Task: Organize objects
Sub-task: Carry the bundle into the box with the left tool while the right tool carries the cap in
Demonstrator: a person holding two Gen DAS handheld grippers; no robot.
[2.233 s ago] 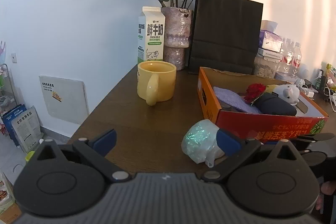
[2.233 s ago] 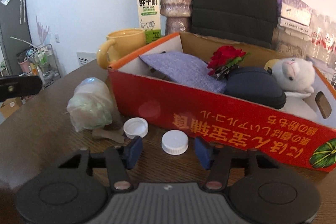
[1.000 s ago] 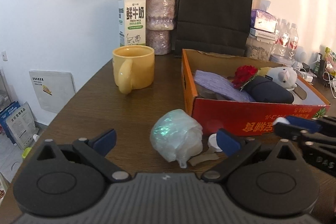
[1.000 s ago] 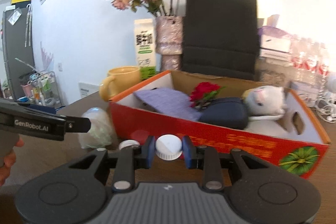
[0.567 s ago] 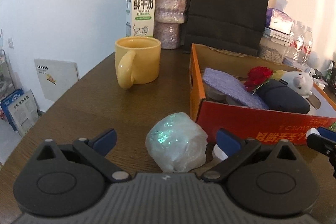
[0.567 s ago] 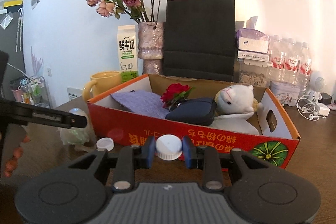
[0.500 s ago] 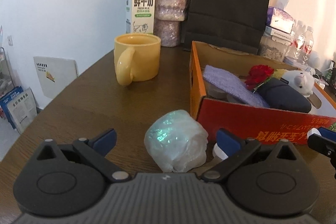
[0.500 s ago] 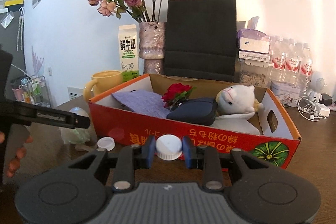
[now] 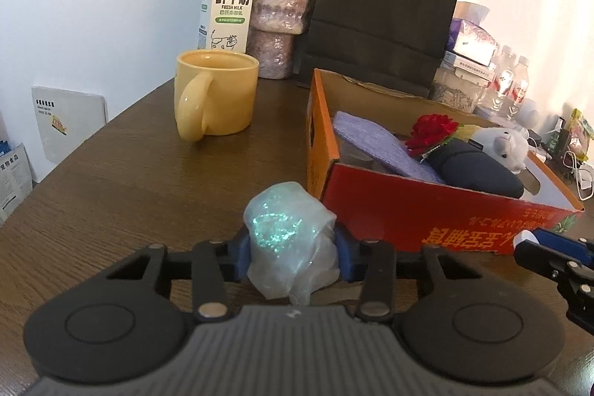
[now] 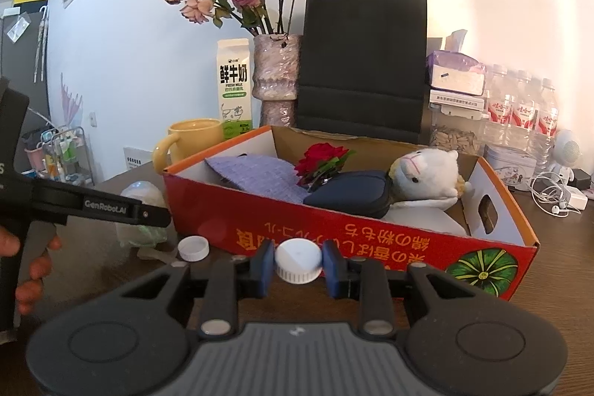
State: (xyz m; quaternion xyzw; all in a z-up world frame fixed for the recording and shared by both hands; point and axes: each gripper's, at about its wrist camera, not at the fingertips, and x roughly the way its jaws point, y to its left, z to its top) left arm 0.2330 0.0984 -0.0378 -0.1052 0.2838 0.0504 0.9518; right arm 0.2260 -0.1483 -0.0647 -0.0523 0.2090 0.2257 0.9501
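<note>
Inside box (image 10: pixel 389 236): cloth (image 10: pixel 256 173), rose (image 10: pixel 319 156), perhaps pouch (image 10: pixel 352 193).

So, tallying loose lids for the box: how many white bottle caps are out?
2: one white cap held in the right gripper, another white cap on the table beside the orange box. More may be hidden.

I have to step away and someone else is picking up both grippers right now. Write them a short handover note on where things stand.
Left hand-held gripper: shut on the plastic-wrapped bundle, low over the wooden table beside the red cardboard box.
Right hand-held gripper: shut on a white bottle cap, held in front of the box.
A second white cap lies on the table by the box's front left corner.
Already in the box: purple cloth, red rose, dark pouch, plush sheep.
Left: probably put the cap and bundle in the box, then fetch the second cap.
</note>
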